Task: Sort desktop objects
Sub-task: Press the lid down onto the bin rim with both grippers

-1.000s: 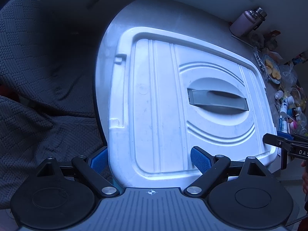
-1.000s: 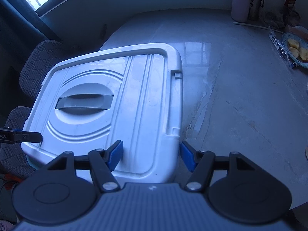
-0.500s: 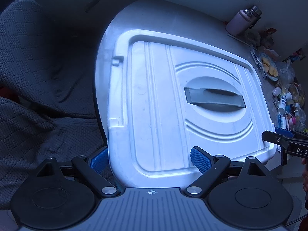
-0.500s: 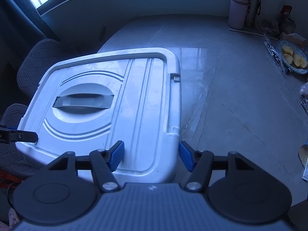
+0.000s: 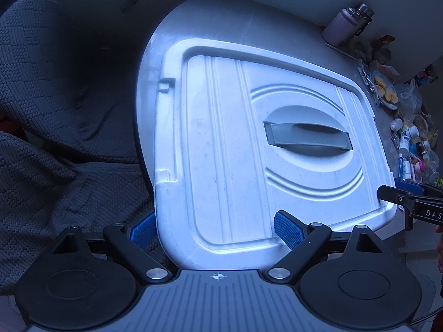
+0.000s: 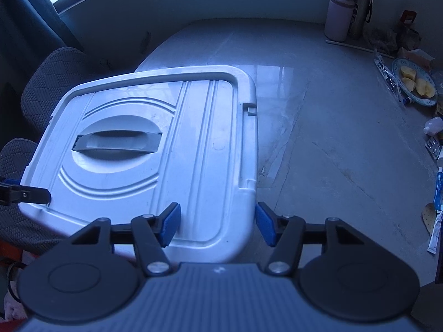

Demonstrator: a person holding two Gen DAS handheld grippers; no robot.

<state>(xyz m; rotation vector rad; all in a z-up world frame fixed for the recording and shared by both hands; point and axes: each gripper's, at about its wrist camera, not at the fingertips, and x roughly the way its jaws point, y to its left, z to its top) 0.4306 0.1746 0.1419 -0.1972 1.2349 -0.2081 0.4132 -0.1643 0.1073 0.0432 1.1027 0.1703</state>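
Observation:
A large white plastic storage box lid [image 5: 227, 149] with a grey recessed handle [image 5: 307, 138] lies at the table's rounded end; it also shows in the right wrist view [image 6: 155, 149]. My left gripper [image 5: 216, 229] is open, its blue pads straddling the lid's near corner, one pad over the lid, one beside its left edge. My right gripper [image 6: 217, 225] is open and straddles the lid's opposite near corner. Each gripper's tip shows in the other's view: the right gripper [image 5: 398, 197] and the left gripper [image 6: 27, 193].
The grey marble table [image 6: 332, 138] stretches right of the lid. A pink bottle [image 6: 339, 16] and a steel flask [image 6: 360, 8] stand at the back. A plate of fruit pieces [image 6: 415, 84] and small tubes and bottles [image 5: 409, 144] crowd the right side. Dark woven chairs [image 5: 55, 110] flank the left.
Both grippers have pulled back and up a little, so the lid looks smaller and more of the table and clutter shows. Both stay open.

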